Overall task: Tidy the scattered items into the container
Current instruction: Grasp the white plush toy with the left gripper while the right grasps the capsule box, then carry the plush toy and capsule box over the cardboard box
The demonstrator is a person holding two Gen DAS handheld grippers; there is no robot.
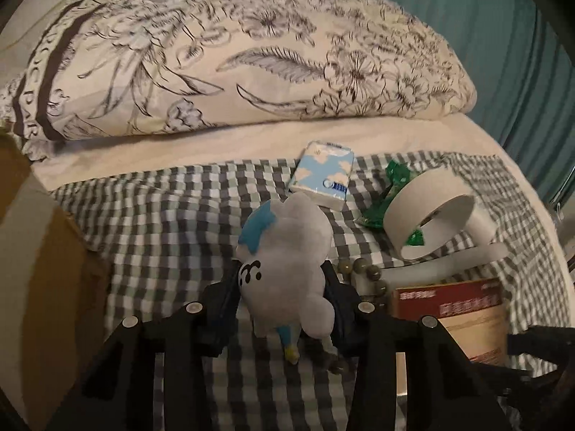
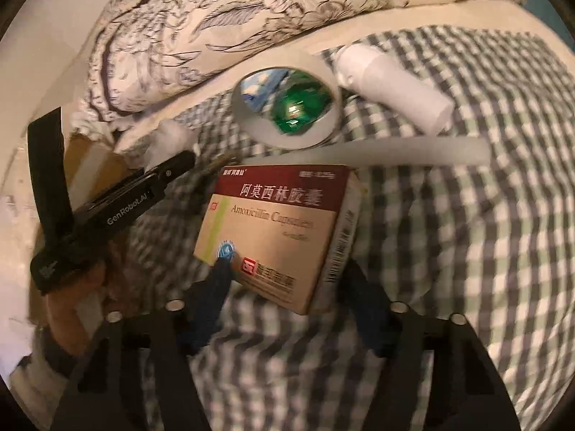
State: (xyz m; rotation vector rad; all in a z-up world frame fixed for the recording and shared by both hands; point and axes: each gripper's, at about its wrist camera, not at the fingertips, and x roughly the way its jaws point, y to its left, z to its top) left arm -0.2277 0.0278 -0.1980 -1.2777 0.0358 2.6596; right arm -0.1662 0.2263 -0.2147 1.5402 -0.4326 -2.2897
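Over checked bedding (image 1: 161,215), left fingers (image 1: 284,287) clamping plush toy (image 1: 287,251); right fingers (image 2: 284,287) wide around medicine box (image 2: 280,230).

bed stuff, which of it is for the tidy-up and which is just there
For the job: plush toy in the left gripper, medicine box between the right gripper fingers, tissue pack, green wrapper, tape roll, beads, cardboard box.

Just there: floral pillow, checked sheet.

Readable print on the medicine box, a gripper and the pillow

The medicine box (image 2: 284,231), centre of the right wrist view, reads "阿莫西林胶囊" and "Amoxicillin Capsules"; the left gripper (image 2: 179,163) at left bears "GenRobot.AI"; the pillow (image 1: 230,61), upper left of the left wrist view, shows "PAR".
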